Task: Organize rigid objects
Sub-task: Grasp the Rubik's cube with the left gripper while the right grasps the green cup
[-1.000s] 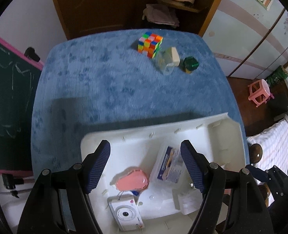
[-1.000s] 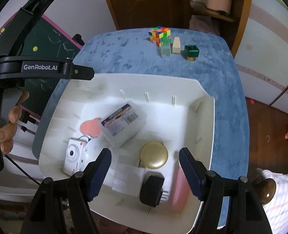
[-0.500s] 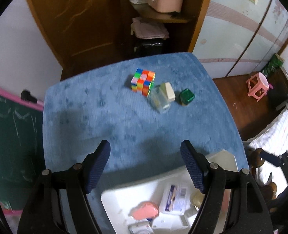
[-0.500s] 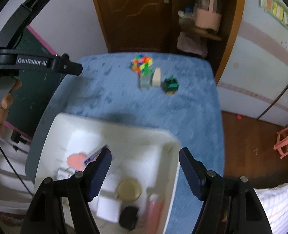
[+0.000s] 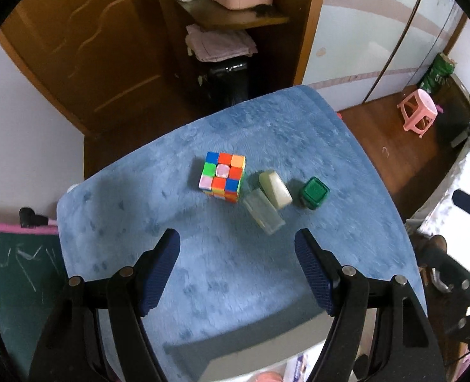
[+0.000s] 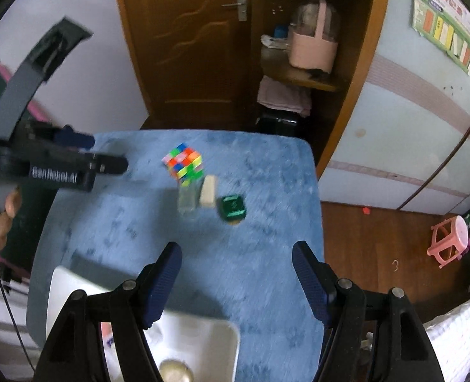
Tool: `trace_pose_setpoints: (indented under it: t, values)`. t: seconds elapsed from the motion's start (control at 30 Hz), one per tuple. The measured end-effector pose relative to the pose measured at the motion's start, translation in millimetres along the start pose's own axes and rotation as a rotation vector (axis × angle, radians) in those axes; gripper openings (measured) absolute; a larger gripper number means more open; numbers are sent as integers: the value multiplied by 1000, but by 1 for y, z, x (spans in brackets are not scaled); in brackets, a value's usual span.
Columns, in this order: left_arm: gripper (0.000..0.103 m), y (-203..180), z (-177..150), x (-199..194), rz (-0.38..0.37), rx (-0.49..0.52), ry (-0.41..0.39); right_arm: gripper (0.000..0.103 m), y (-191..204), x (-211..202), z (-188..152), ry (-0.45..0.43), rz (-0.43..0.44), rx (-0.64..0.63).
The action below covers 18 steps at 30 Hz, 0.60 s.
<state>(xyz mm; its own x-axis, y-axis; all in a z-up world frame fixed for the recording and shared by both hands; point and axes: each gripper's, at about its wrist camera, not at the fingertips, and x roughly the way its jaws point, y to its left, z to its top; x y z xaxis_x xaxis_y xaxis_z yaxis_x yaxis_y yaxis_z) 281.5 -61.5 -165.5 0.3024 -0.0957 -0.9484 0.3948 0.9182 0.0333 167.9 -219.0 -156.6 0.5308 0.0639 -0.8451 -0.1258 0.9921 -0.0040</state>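
A multicoloured puzzle cube [image 5: 223, 176] [image 6: 183, 164] sits on the blue table [image 5: 203, 254] toward its far side. Beside it lie a clear plastic box [image 5: 263, 211] [image 6: 188, 197], a cream block [image 5: 275, 188] [image 6: 208, 191] and a small green box [image 5: 313, 192] [image 6: 232, 207]. My left gripper [image 5: 238, 270] is open and empty, high above the table. My right gripper [image 6: 236, 281] is open and empty too. The white bin [image 6: 203, 340] [image 5: 247, 356] holding a gold lid [image 6: 174, 371] lies at the near edge, mostly cut off.
The left gripper's body [image 6: 59, 165] and the hand holding it show at the left of the right wrist view. A wooden door [image 6: 196, 47] and shelf with a pink basket [image 6: 311, 47] stand behind the table. A pink stool [image 5: 417, 111] stands on the floor at right.
Both grippers have risen and tilted up away from the bin. The bin has slid to the bottom edge of both views and the group of objects now sits nearer the middle.
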Motion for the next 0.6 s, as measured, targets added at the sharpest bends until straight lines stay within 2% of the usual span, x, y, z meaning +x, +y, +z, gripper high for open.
trace_pose_setpoints:
  t: [0.27,0.6]
  values:
    - [78,13,42,57,-3,-10,82,73,-17,56,39,73,11,33]
    - [78,26,62,121,3,-22,181,73,-32,147,46,243,108,107]
